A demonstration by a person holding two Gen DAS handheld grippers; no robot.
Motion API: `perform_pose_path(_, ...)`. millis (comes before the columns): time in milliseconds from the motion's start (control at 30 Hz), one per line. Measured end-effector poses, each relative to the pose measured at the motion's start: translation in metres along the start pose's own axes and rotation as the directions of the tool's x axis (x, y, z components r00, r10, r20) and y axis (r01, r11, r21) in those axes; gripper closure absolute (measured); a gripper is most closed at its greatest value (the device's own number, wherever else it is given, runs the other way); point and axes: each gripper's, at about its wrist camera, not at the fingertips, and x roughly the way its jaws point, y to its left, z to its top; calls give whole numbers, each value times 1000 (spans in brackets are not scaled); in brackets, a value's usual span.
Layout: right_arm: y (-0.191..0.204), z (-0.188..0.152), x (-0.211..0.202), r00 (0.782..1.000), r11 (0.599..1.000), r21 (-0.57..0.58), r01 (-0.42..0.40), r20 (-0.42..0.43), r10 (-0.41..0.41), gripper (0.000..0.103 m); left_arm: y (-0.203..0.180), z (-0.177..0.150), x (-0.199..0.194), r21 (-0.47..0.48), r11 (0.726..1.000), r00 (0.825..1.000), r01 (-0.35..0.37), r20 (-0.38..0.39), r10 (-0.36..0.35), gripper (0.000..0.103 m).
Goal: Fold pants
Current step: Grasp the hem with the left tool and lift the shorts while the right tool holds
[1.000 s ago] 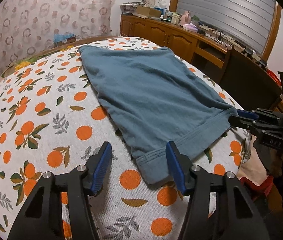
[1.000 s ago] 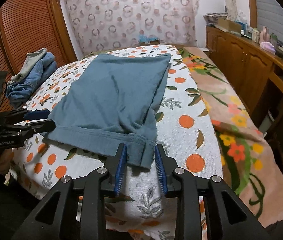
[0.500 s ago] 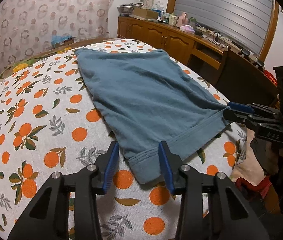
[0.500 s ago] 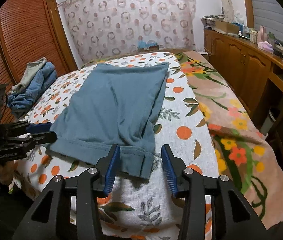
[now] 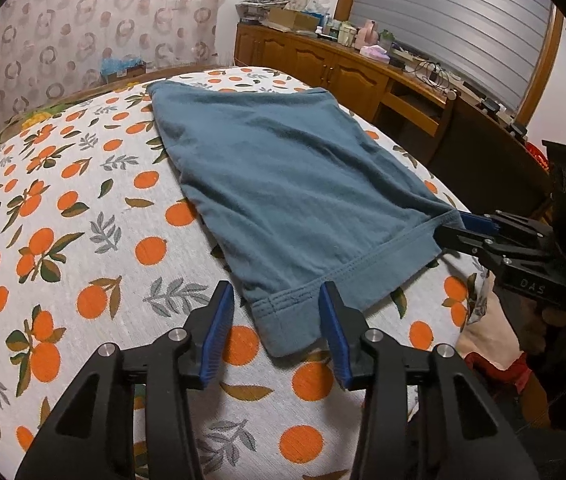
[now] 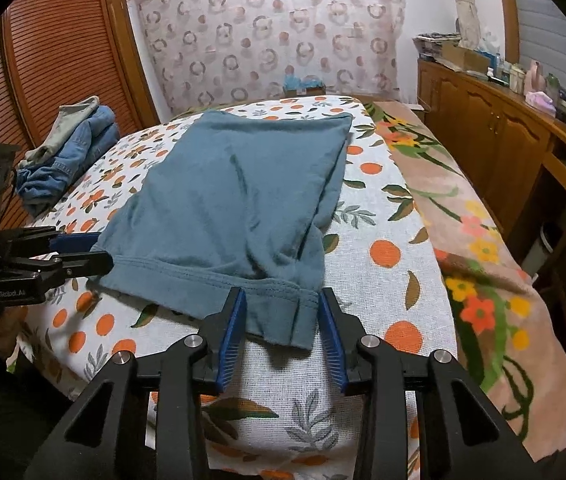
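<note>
Teal pants (image 5: 283,184) lie folded flat on the orange-print bed cover (image 5: 63,240), also in the right wrist view (image 6: 235,196). My left gripper (image 5: 277,330) is open, its blue pads on either side of the near left hem corner. My right gripper (image 6: 281,330) is open, its pads straddling the near right hem corner. Each gripper shows in the other's view, at the far hem corner: the right one (image 5: 453,226) and the left one (image 6: 99,252).
A pile of denim clothes (image 6: 71,148) sits at the bed's far left. A floral blanket (image 6: 475,240) covers the bed's right side. A wooden sideboard (image 5: 343,76) with clutter runs along the right wall. A louvred wooden wardrobe (image 6: 43,60) stands at left.
The left gripper's jaws have narrowed around the hem corner. The right gripper's jaws have opened wider. Both grippers stay at the near hem corners.
</note>
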Motion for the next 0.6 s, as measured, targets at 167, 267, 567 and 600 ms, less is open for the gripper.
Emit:
perform_pose_path(167,-3,0,-1,1000,1000,-2,-15,-1,15,72,-1,-2,-1,-9,1000,1000,4,4,-4,58)
perform_pose_path(267,-4,0,0,1000,1000,3,-28,-2,28,75,0,-1,-1,-31,999,1000,-8,2,8,58)
perform_pose_path(567,-3,2,-2,997,997,3,-76,6,76,90,-2,-1,-2,-11,1000,1000,6,3,-6,83)
perform_pose_path(600,-2,2,-2,997,997,4,-81,9,81,90,-1,0,-4,-12,1000,1000,11,9,-11,86)
